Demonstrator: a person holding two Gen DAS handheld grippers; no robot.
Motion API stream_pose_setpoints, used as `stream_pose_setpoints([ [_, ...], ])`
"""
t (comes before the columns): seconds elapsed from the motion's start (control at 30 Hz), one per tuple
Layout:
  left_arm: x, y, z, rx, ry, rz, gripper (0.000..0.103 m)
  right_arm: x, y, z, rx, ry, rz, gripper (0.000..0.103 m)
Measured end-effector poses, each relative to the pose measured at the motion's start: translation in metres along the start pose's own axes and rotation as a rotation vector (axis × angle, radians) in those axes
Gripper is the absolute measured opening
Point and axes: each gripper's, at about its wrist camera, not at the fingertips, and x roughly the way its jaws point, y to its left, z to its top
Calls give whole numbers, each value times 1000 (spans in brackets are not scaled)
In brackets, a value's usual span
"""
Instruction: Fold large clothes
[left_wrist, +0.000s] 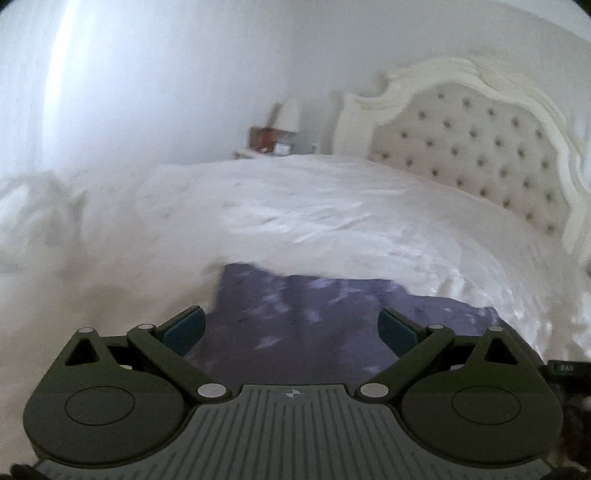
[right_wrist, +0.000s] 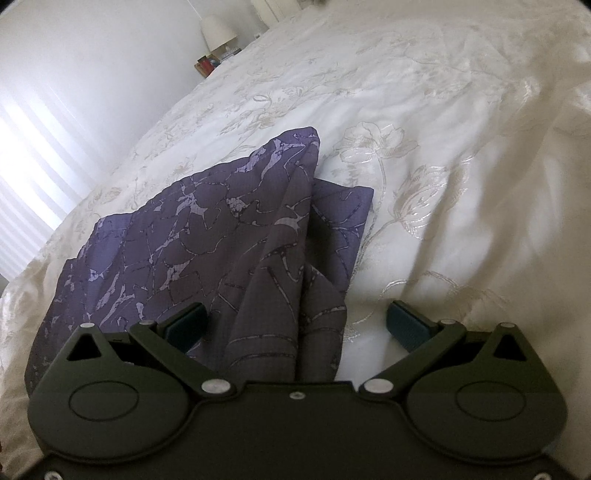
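A purple patterned garment (left_wrist: 332, 295) lies folded on the white bedspread (left_wrist: 332, 206). In the left wrist view my left gripper (left_wrist: 291, 322) hovers over its near part, jaws wide open, nothing between the pads, and the picture is blurred. In the right wrist view the garment (right_wrist: 207, 229) lies flat to the left, with a raised fold (right_wrist: 280, 295) running back between the fingers. My right gripper (right_wrist: 297, 317) is open. The fold lies close beside the left pad (right_wrist: 186, 326), and the right pad (right_wrist: 406, 325) is well clear over the bedspread (right_wrist: 443, 147).
A tufted cream headboard (left_wrist: 472, 147) stands at the far right of the bed. A nightstand with a lamp (left_wrist: 290, 114) and boxes sits beside it against the white wall. A bright window with blinds (right_wrist: 26, 206) is at the left.
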Motion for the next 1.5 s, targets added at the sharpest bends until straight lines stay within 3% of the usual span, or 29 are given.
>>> stream_pose_setpoints([
  [0.1,23,-31,5,33,52,-103,96,0,0,0,0,0,0,103],
  [0.17,36,-50,8,42,60,-133,75,0,0,0,0,0,0,103],
  [0.2,44,-60,9,56,66,-128,70,0,0,0,-1,-1,0,103],
  [0.27,61,-75,9,67,97,-81,46,0,0,0,-1,0,0,103],
  [0.37,84,-82,8,12,156,-78,28,0,0,0,-1,-1,0,103],
  [0.47,105,-88,3,-3,189,-78,22,0,0,0,-3,-3,1,103],
  [0.67,152,-105,-21,66,302,-17,21,1,-1,-1,-2,-7,5,103],
  [0.77,161,-108,-29,102,312,-1,21,2,-2,0,4,-12,10,103],
  [0.87,159,-112,-26,140,316,15,21,3,-2,1,1,-13,12,103],
  [0.97,151,-107,-22,89,320,10,21,3,-3,1,2,-14,15,103],
  [1.03,137,-105,-23,58,322,-2,21,3,-3,1,3,-15,17,103],
  [1.2,100,-112,-38,90,321,-33,23,4,-3,2,3,-14,17,103],
  [1.3,80,-113,-49,97,316,-40,39,3,-3,1,2,-14,17,103],
  [1.43,68,-113,-59,66,314,-55,75,3,-3,1,3,-14,17,103],
  [1.5,66,-117,-63,80,298,-52,79,3,-3,1,3,-14,17,103],
])
